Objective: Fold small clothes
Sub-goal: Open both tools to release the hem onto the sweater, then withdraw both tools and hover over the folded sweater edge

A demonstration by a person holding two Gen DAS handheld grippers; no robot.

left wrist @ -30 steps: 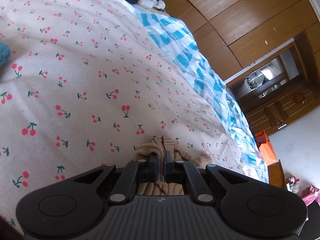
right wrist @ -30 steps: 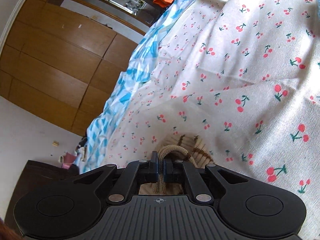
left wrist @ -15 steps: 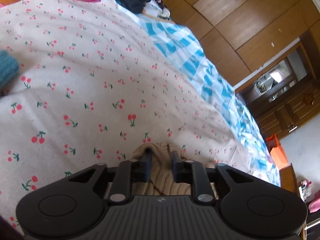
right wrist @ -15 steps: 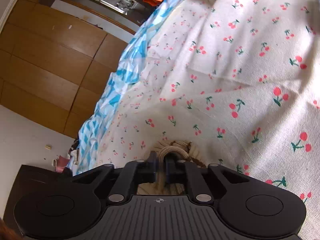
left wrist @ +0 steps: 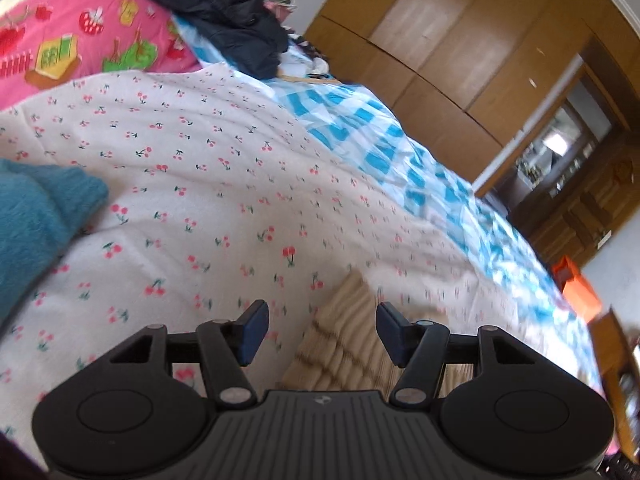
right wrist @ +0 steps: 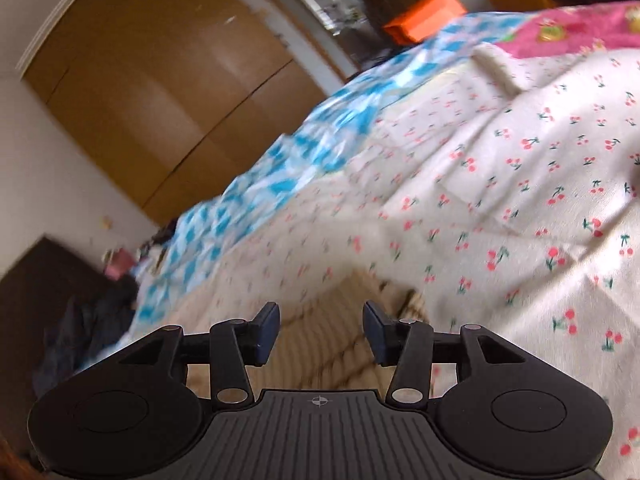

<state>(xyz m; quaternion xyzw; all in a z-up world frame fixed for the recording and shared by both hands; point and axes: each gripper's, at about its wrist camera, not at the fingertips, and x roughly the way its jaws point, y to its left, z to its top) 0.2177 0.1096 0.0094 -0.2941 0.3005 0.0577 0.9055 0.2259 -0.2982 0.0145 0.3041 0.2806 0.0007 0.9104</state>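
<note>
Beige knit garment (left wrist: 344,344) lies below left hand-held gripper (left wrist: 318,330).

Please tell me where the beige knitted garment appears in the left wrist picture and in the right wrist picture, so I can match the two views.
Left wrist view: the beige knitted garment lies low and centre-right on the cherry-print sheet.
Right wrist view: the garment lies low and central, partly blurred, on the same sheet.
Shared landmark: the blue-and-white checked cloth along the far side of the sheet.
</note>
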